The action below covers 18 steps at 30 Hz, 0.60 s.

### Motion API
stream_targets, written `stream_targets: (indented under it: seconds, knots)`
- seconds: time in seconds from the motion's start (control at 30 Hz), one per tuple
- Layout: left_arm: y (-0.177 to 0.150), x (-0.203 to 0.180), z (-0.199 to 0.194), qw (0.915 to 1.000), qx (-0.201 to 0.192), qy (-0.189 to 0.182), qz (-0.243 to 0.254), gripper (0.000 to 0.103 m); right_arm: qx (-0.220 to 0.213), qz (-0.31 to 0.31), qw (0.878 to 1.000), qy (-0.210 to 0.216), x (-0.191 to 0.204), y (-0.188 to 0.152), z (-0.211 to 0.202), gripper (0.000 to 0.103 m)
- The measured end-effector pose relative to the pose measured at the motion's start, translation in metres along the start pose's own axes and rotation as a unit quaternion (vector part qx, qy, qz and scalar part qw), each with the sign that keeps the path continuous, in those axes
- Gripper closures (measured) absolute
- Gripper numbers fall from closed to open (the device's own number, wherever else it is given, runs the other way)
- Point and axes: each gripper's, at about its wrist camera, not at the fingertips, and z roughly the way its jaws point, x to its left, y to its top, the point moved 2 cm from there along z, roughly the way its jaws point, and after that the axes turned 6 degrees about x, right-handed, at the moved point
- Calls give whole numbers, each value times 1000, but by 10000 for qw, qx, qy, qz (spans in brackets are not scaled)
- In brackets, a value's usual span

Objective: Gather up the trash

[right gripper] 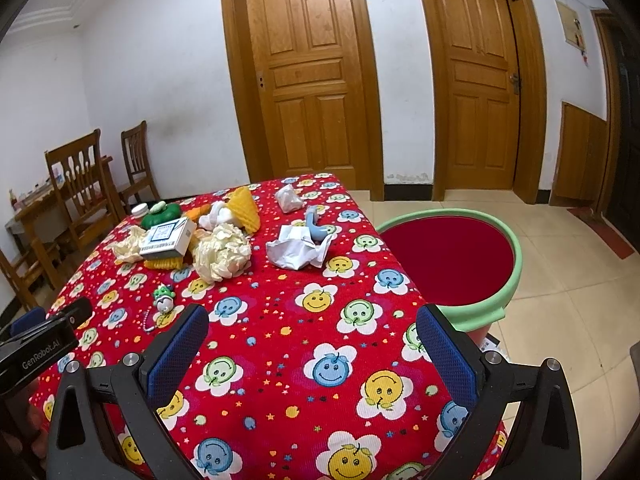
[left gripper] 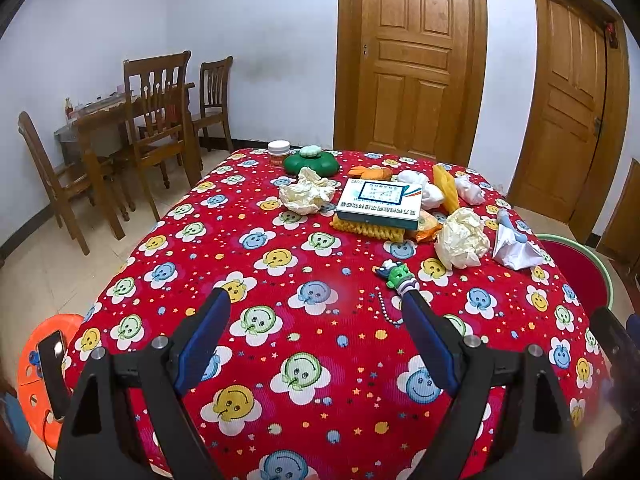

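Crowding the tablecloth (left gripper: pixel 312 320): crumpled paper (left gripper: pixel 462 238), box (left gripper: pixel 380 204), keychain (left gripper: pixel 396 276).

A red cloth (left gripper: pixel 304 320) printed with smiling flowers is spread over the surface. Two panelled wooden doors (left gripper: pixel 416 56) (right gripper: pixel 478 80) are set in the white far wall. Wooden chairs (left gripper: pixel 160 120) are grouped around a dining table (left gripper: pixel 104 118) in the left corner. An orange plastic stool (left gripper: pixel 36 364) is seen at lower left, with a phone (left gripper: pixel 54 372) resting on it. The floor (right gripper: pixel 568 280) is laid with pale tiles.
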Motion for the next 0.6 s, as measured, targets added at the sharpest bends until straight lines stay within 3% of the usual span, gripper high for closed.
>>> stream_targets:
  seconds: [0.6]
  knots:
    - [13,11,1,9999,19,-80,-88,15,-8,-9,10000,2,1,5,0,0]
